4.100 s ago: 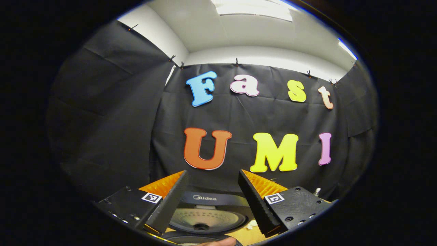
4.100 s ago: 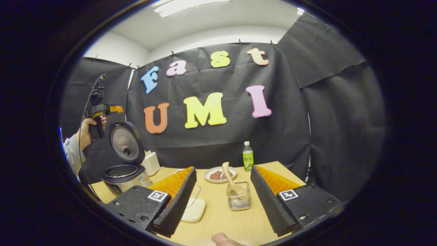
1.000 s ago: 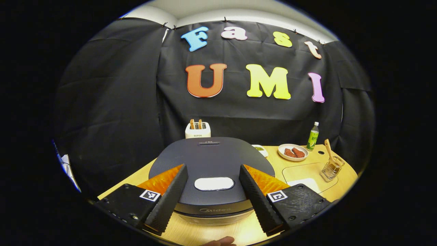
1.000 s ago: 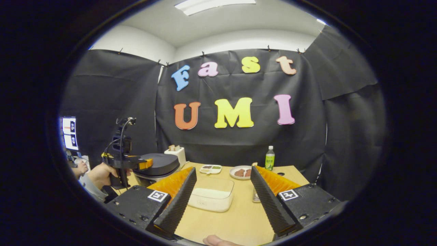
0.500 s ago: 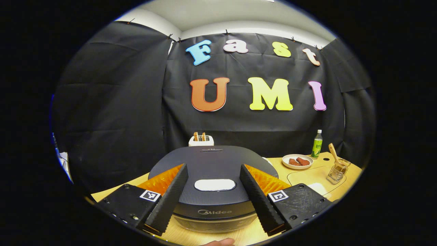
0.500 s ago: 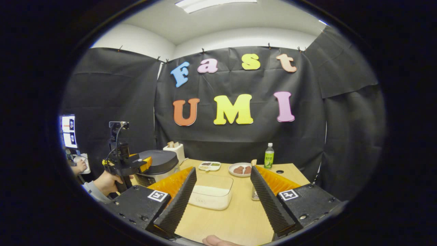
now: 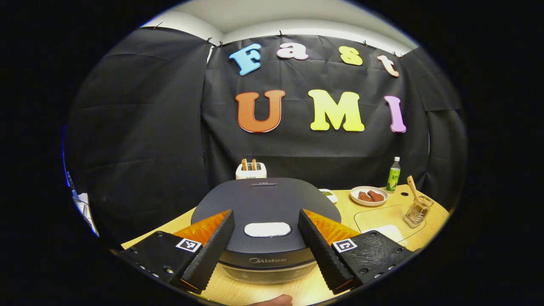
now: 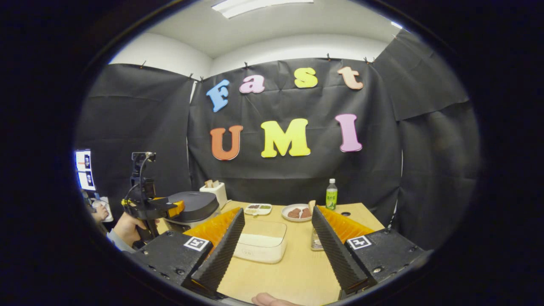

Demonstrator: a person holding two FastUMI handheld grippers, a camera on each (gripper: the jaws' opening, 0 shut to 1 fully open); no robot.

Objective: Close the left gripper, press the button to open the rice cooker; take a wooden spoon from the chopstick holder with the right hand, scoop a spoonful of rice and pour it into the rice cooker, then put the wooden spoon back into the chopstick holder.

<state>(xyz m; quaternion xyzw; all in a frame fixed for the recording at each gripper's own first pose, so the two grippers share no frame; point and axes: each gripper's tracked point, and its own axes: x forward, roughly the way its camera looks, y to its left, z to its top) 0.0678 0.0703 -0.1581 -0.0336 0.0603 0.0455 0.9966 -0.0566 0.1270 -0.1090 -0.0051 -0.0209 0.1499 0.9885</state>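
Dark-lidded rice cooker (image 7: 265,204) sat closed, its pale button (image 7: 267,229) directly ahead between the left gripper's (image 7: 265,246) spread jaws; right gripper (image 8: 276,250) likewise spread, holding nothing.

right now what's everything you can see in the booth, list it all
dark round rice cooker: one, lid shut, front left of table
white toaster: one, behind the cooker
clear plastic rice box: one, table middle
white plate of brown food: one, back right
green bottle: one, by the wall
wire chopstick holder: one, right edge
wooden spoon: one, standing in the holder
small divided dish: one, white, behind the box
left claw: open, over the cooker
right claw: open, above the table
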